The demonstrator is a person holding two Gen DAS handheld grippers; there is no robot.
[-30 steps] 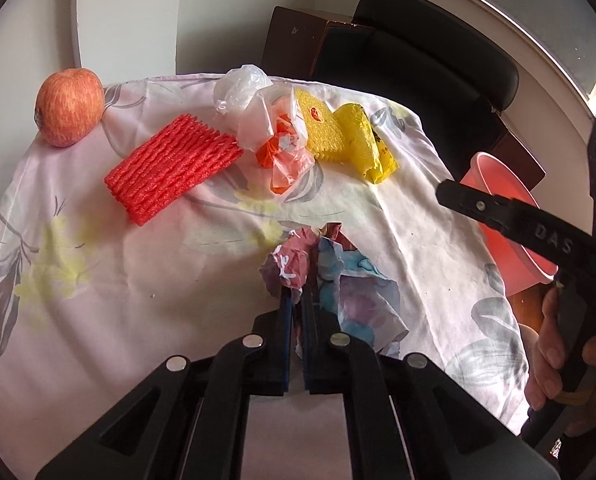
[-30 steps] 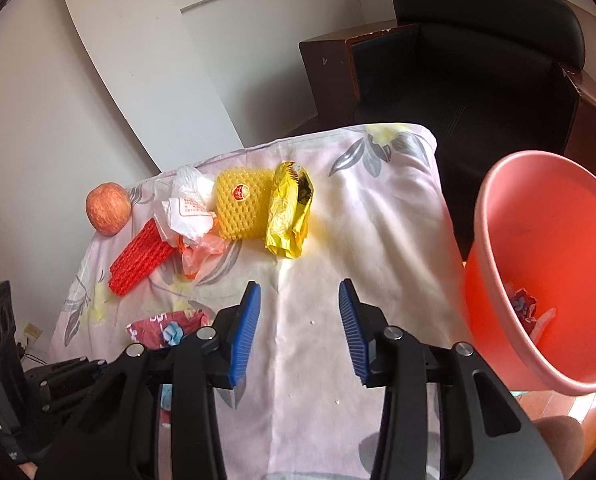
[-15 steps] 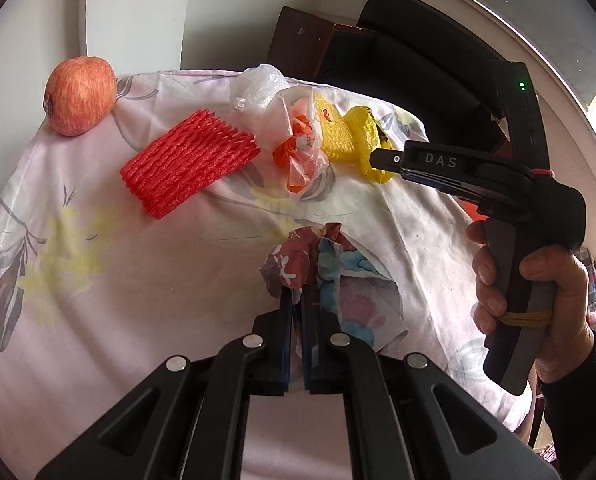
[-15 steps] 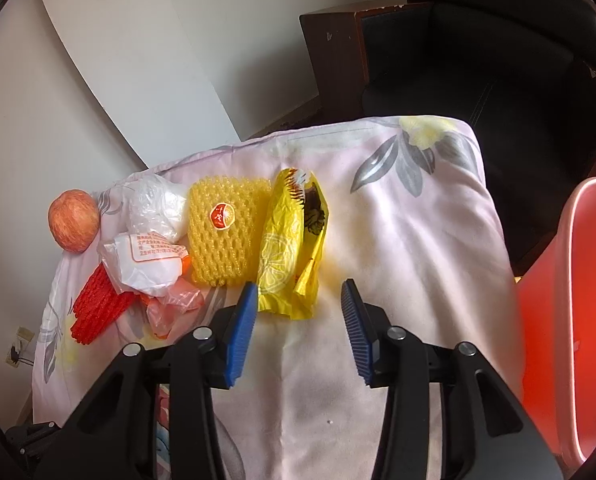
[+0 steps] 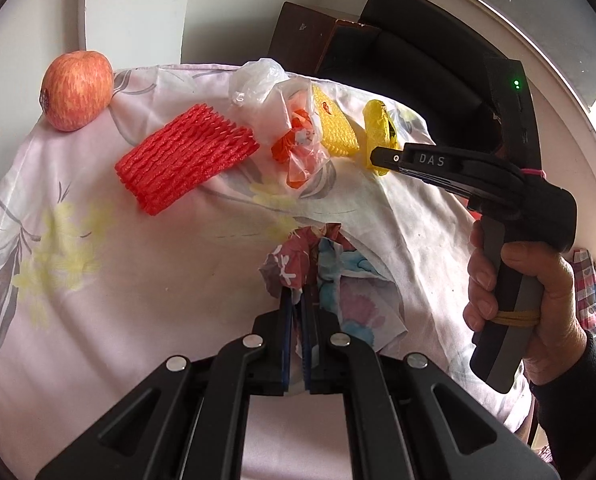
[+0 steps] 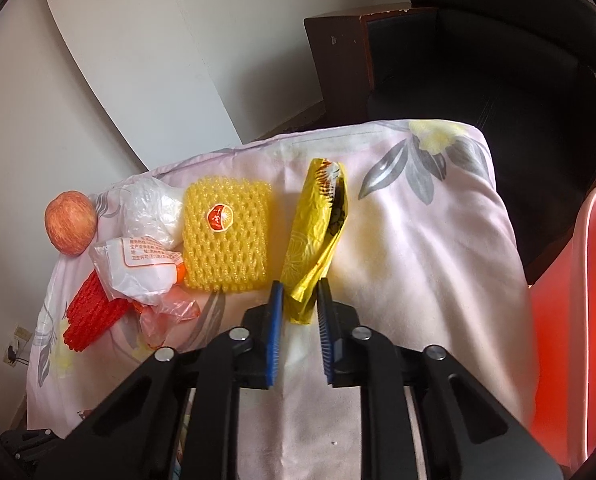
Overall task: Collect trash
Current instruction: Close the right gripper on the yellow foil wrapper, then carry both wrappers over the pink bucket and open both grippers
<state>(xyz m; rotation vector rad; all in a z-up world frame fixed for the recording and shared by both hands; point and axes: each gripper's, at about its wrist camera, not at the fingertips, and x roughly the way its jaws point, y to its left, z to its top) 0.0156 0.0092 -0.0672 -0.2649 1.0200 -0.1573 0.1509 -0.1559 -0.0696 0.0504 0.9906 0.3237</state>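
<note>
Two pickups are in hand at once here. The left gripper [image 5: 297, 304] has its fingers clamped tight on a crumpled floral wrapper [image 5: 330, 276] at the near part of the cloth-covered bench [image 6: 418, 248], and the paper bunches up between the blue pads. Over on the far side, the right gripper [image 6: 300, 300] has just been closing its fingers, and they now pinch the near tail of the yellow foil wrapper [image 6: 318, 232], which lies stretched away from the gripper, just beside the yellow foam net [image 6: 226, 236]. So this is the grasp step on the foil, with the floral piece already secured. Next, by my reckoning, both hands need to lift clear of the cloth without dragging it, then swing right toward the red bin [image 6: 578, 300] at the bench edge. The thin tail could slip out, so a steady rise matters. The plastic bags [image 6: 138, 256], the red foam net [image 5: 186, 160] and the apple [image 5: 76, 90] wait untouched.
</note>
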